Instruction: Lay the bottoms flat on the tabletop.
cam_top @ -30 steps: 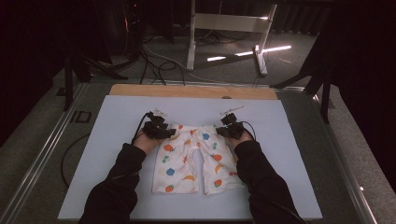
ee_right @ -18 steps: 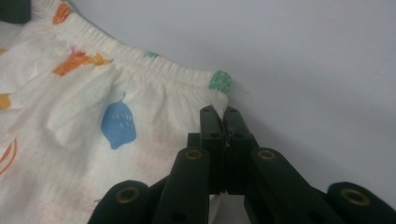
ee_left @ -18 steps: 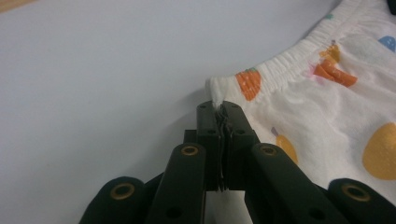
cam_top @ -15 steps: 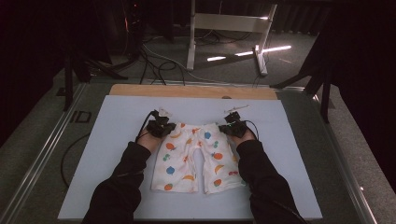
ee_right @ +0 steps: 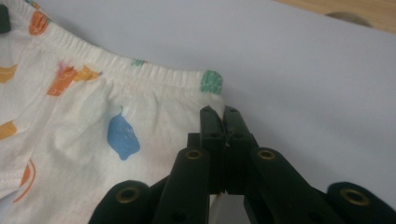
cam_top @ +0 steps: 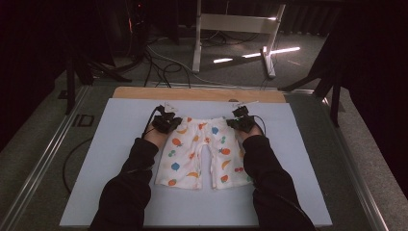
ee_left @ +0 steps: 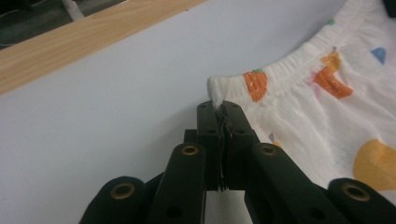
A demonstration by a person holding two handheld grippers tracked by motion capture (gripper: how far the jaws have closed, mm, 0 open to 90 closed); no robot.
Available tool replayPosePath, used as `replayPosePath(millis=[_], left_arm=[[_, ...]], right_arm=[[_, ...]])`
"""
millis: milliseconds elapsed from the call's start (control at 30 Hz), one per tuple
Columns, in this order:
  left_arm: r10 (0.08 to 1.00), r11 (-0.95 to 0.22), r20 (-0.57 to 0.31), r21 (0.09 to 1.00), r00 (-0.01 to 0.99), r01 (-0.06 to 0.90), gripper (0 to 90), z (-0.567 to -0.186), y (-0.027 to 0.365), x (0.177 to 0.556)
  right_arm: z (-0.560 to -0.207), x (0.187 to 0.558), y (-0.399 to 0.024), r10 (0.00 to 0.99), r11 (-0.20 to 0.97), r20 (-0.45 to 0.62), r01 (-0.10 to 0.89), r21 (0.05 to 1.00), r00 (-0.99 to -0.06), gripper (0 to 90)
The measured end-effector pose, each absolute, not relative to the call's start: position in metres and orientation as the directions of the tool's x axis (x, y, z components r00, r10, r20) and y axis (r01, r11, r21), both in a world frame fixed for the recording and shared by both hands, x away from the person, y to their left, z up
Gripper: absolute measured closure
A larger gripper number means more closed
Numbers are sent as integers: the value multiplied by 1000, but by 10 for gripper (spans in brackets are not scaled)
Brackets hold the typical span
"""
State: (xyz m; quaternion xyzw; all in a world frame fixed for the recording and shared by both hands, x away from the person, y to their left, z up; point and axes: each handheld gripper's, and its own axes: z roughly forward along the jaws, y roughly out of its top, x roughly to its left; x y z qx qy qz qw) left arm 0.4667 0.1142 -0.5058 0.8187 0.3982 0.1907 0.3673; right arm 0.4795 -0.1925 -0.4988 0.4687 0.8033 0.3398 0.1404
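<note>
Left gripper (cam_top: pixel 167 121): jaws pressed together on the left waistband corner of the shorts (cam_top: pixel 199 154), having just closed on the cloth.
Shorts: white, printed with fruit, lying flat on the pale blue mat (cam_top: pixel 110 144), waistband toward the far edge, legs toward the person.
Right gripper (cam_top: pixel 242 120): jaws clamped tight on the right waistband corner.
Wooden board (cam_top: pixel 197 94): just beyond the mat's far edge.
</note>
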Motion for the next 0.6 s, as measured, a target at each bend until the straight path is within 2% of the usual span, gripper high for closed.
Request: replayPosePath(millis=[233, 300, 367, 433, 500, 600], left_arm=[[794, -398, 1, 757, 608, 518, 879, -508, 111, 472], [792, -393, -5, 762, 611, 515, 861, -509, 110, 473], [793, -368, -54, 751, 607, 548, 761, -510, 109, 475], [794, -395, -36, 728, 607, 560, 597, -511, 107, 474], [804, -390, -40, 717, 593, 578, 486, -510, 107, 473], [815, -367, -54, 723, 577, 585, 362, -507, 109, 472]], right_arm=[[-500, 489, -192, 856, 351, 63, 667, 658, -512, 891], [-502, 490, -193, 860, 342, 71, 674, 655, -505, 838], [-503, 491, -195, 863, 329, 80, 676, 660, -498, 719], [-503, 490, -195, 863, 319, 92, 677, 663, -497, 576], [-500, 489, -195, 860, 307, 107, 674, 672, -499, 477], [-495, 489, -196, 858, 292, 126, 675, 677, -497, 332]])
